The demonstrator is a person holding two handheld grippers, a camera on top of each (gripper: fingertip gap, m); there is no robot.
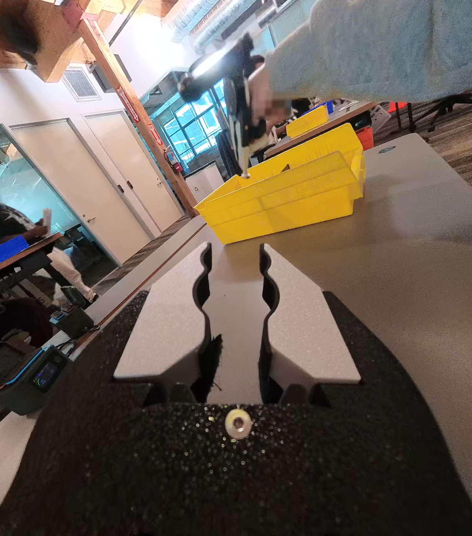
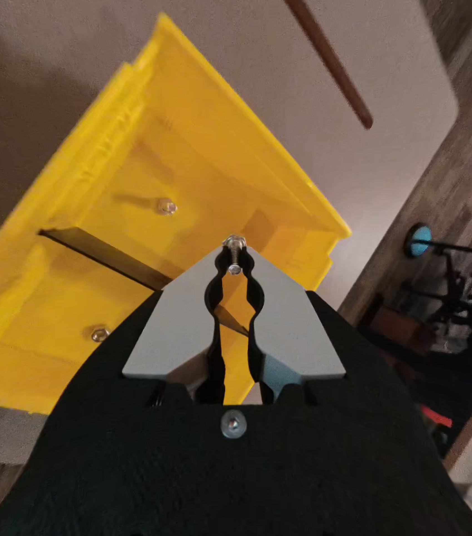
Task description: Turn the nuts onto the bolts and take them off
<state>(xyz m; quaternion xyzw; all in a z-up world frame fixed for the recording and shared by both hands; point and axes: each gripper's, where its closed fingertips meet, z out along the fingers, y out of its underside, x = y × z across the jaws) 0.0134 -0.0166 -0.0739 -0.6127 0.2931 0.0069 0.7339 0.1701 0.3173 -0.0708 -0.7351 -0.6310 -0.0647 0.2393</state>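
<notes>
Between the tips of the right tongs (image 2: 233, 255), at the middle of the right wrist view, a bolt (image 2: 234, 261) with a nut (image 2: 233, 241) on its far end is being gripped, hanging over the yellow bin (image 2: 130, 162). Two loose nuts are lying on the bin floor, one (image 2: 166, 207) above and left of the tips, one (image 2: 99, 334) lower left beside a dark divider (image 2: 104, 255). Across the left wrist view, the left tongs (image 1: 236, 252) are standing parted and holding nothing, low over the grey table (image 1: 403, 261), with the bin sitting at upper centre.
</notes>
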